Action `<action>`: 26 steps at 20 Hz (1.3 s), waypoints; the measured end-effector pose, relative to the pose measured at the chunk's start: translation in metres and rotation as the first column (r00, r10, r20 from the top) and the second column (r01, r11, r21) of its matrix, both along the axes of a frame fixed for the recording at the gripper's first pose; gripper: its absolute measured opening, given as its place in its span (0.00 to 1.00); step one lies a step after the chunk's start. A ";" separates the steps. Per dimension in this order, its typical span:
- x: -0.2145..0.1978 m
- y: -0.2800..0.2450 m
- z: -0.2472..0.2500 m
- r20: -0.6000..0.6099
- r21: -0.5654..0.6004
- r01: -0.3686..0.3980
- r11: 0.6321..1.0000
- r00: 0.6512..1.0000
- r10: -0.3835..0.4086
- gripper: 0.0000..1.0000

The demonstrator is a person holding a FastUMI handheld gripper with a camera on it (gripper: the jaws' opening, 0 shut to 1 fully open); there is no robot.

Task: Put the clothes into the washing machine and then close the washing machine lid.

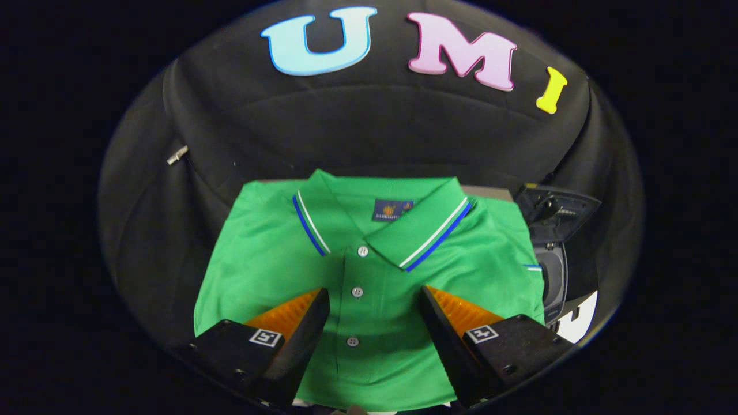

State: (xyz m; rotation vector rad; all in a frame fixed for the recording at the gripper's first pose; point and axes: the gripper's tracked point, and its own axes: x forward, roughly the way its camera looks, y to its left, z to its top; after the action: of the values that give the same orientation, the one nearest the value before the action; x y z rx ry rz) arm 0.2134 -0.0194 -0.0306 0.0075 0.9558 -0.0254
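Shirt (369, 276) lay flat and folded in front of me, green, with a collar that had blue and white stripes on its edge. A small dark tag sat inside the neck. I saw three buttons (357, 291) going down the front in a line. My tool (373, 302) hung over the shirt with its fingers spread wide. They held nothing. The row of buttons showed in the gap between the two fingers, and the collar was just beyond them. I could not tell if the fingertips touched the cloth. A bit of the table (490, 193) peeked out behind the shirt's far edge. The washer (550, 253) stood just beside the shirt's right sleeve, dark, with its lid (556, 210) up. Behind it all hung the black wall (369, 127) of the booth.
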 end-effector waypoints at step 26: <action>0.005 -0.010 -0.006 -0.121 0.024 0.009 1.000 0.993 -0.006 0.06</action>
State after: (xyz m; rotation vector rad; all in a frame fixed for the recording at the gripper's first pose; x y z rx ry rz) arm 0.2186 -0.0296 -0.0364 0.0327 1.0776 -0.0212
